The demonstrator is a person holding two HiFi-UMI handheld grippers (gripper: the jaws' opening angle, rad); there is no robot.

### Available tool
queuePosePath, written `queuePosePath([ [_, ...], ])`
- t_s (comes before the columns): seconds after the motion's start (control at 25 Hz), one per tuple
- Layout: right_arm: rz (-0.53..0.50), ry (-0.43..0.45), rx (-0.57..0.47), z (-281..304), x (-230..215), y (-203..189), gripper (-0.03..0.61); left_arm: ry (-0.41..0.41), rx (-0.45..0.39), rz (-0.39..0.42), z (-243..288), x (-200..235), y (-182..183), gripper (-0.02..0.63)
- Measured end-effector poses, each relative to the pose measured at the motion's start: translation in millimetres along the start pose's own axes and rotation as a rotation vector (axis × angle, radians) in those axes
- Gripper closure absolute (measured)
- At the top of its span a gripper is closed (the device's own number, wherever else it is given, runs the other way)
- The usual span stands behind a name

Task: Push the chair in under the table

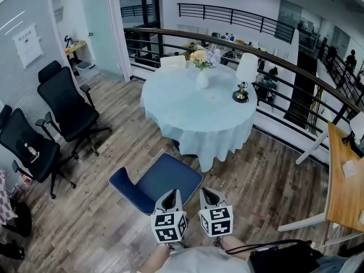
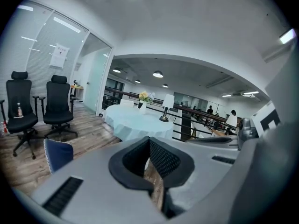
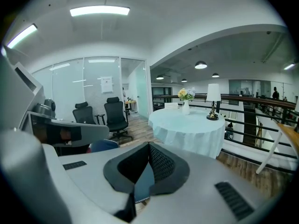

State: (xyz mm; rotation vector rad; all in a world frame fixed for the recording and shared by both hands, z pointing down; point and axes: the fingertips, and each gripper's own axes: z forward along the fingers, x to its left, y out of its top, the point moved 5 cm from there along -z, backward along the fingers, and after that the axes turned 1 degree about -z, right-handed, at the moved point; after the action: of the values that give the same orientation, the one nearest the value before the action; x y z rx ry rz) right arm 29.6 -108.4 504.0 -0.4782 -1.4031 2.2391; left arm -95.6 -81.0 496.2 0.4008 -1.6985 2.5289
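Note:
A blue padded chair [image 1: 162,178] stands on the wood floor just short of the round table [image 1: 187,115], which wears a pale blue cloth. Its seat is out from under the table. My left gripper [image 1: 170,194] and right gripper [image 1: 211,193] are side by side at the chair's near edge, both shut and holding nothing. Whether they touch the chair I cannot tell. In the left gripper view my left gripper [image 2: 149,138] points at the table [image 2: 135,121], with the chair [image 2: 58,154] low on the left. In the right gripper view my right gripper [image 3: 149,144] faces the table [image 3: 187,127], with the chair [image 3: 103,145] to the left.
Two black office chairs [image 1: 65,104] stand at the left wall. On the table are a vase of flowers [image 1: 202,75] and a white lamp [image 1: 244,75]; a white chair [image 1: 173,61] stands behind it. A curved railing [image 1: 296,73] runs past the table. A wooden desk [image 1: 344,181] is at the right.

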Motion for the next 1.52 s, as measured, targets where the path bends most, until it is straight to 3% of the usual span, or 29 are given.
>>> queuePosePath([
  [0.64,0.074,-0.099,-0.001,63,20,21,0.561,-0.08,0.057,0.04,47,67,23,0.611],
  [1.04,0.064,-0.116,0.018,80,-12,29,0.561,-0.101,0.068,0.038,83,58,34,0.611],
  [1.52,0.049,-0.087,0.042,86,-20,29,0.561,0.003,0.066,0.015,81,82,28,0.611],
])
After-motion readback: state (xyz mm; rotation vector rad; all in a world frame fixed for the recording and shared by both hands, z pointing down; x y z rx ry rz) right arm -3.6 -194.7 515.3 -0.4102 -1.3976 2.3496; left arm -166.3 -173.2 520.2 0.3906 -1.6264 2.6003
